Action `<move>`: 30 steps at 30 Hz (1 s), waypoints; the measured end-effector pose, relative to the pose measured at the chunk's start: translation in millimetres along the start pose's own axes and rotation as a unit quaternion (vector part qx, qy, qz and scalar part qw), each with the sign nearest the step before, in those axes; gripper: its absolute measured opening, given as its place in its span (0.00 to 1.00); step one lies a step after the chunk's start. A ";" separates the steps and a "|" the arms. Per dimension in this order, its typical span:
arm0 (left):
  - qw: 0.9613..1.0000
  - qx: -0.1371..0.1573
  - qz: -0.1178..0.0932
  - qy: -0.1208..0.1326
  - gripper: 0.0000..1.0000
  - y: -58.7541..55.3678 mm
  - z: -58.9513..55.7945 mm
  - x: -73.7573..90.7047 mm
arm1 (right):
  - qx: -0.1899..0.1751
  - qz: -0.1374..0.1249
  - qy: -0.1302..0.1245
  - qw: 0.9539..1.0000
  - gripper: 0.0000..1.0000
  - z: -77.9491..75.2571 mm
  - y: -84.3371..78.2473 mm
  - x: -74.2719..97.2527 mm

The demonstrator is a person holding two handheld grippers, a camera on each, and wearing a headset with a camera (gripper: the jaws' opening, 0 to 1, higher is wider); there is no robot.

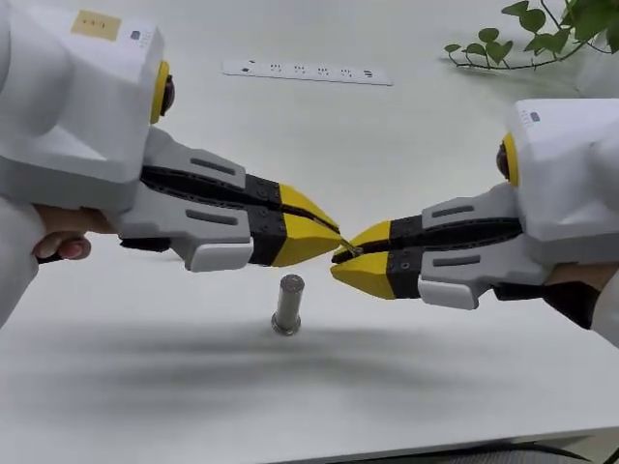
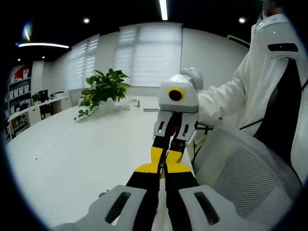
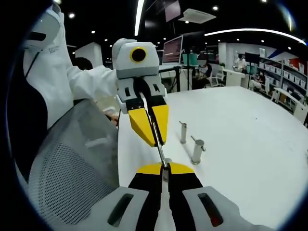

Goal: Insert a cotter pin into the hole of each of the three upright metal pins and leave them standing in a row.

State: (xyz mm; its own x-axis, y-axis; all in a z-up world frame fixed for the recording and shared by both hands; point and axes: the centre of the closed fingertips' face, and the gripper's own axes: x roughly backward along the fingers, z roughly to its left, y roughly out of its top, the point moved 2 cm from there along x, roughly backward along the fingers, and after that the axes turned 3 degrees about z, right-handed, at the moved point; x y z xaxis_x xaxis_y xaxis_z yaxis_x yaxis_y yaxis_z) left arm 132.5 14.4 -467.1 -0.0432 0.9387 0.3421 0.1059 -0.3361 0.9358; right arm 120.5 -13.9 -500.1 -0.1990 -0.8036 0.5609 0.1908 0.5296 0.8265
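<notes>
Thin silver cotter pin [image 3: 158,139] is bridged tip to tip: left gripper [image 1: 336,236] and right gripper [image 1: 340,259] both pinch it, probably to re-grip and align it. Short upright grey metal pin [image 1: 287,304] stands just below, not yet pinned.

The upright metal pin [image 1: 287,304] is grey metal, smooth and a bit shiny. The table [image 1: 406,164] under it is white, smooth and matt. Just above the upright metal pin, the left gripper [image 1: 337,239] and the right gripper [image 1: 344,257] have smooth yellow plastic tips, black plastic behind and matt pale plastic shells. The thin cotter pin [image 3: 158,139] between them is shiny metal. Far behind the upright metal pin lies a white plastic power strip [image 1: 308,72]. The chair [image 3: 72,178] back is rough grey mesh. The person's sleeve [image 3: 91,82] is white cloth.
</notes>
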 end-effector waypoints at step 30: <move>0.996 -0.031 0.074 -0.038 0.00 -29.8 -20.4 -11.5 | 0.047 0.077 0.055 0.994 0.00 21.4 -14.4 4.5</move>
State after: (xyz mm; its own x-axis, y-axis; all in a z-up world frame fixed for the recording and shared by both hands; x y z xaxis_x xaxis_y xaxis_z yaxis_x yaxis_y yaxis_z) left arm 109.6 12.1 -497.2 0.0446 0.8806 0.4718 0.0441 -0.4735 0.8797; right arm 96.3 -19.4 -508.4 -0.0667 -0.7331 0.6768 0.1193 0.6676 0.7349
